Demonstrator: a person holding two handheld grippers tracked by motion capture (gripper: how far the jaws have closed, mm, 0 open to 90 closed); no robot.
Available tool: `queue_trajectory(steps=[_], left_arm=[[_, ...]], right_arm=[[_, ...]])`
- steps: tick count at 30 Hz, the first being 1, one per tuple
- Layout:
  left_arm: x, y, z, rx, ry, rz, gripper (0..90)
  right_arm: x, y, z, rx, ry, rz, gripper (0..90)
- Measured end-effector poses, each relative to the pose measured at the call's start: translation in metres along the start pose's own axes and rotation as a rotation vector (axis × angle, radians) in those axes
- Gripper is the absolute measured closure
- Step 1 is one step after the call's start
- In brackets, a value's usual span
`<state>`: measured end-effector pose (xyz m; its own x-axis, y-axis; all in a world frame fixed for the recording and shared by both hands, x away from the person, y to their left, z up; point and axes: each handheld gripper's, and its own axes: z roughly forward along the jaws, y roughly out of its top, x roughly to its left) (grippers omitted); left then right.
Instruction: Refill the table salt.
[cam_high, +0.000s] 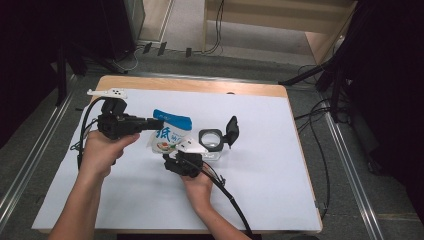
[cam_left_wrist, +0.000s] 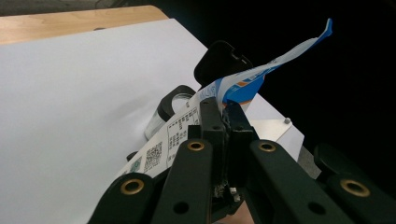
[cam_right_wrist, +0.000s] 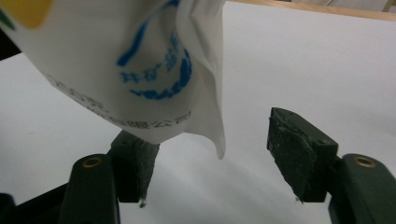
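Pouch (cam_left_wrist: 243, 86) between clamped left gripper (cam_left_wrist: 223, 112) jaws

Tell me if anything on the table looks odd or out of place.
Nothing spilled or damaged. The pouch hangs above the table, pinched at its top edge by the left gripper. The jar beside it stands open, its lid flipped up.

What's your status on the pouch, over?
Left gripper clamped on pouch edge. Right gripper open beneath pouch bottom. Open jar stands beside it.
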<state>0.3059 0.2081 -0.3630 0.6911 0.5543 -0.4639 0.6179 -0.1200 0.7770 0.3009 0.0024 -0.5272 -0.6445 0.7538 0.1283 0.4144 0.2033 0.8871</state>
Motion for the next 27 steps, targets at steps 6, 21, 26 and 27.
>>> queue_trajectory(steps=[6,21,26,27], left_arm=[[0.001,0.001,-0.008,-0.024,0.004,-0.011,90.0],[0.006,0.0,0.007,-0.005,0.063,0.012,90.0],[0.006,0.001,0.013,0.014,0.096,0.025,89.8],[0.006,0.002,0.016,0.017,0.1,0.029,89.8]], right_arm=[[-0.001,0.001,0.003,0.011,-0.017,0.027,37.6],[0.009,-0.002,-0.008,0.047,0.065,-0.101,49.5],[0.011,-0.002,-0.012,0.063,0.142,-0.141,56.1],[0.012,-0.002,-0.013,0.062,0.146,-0.165,56.6]])
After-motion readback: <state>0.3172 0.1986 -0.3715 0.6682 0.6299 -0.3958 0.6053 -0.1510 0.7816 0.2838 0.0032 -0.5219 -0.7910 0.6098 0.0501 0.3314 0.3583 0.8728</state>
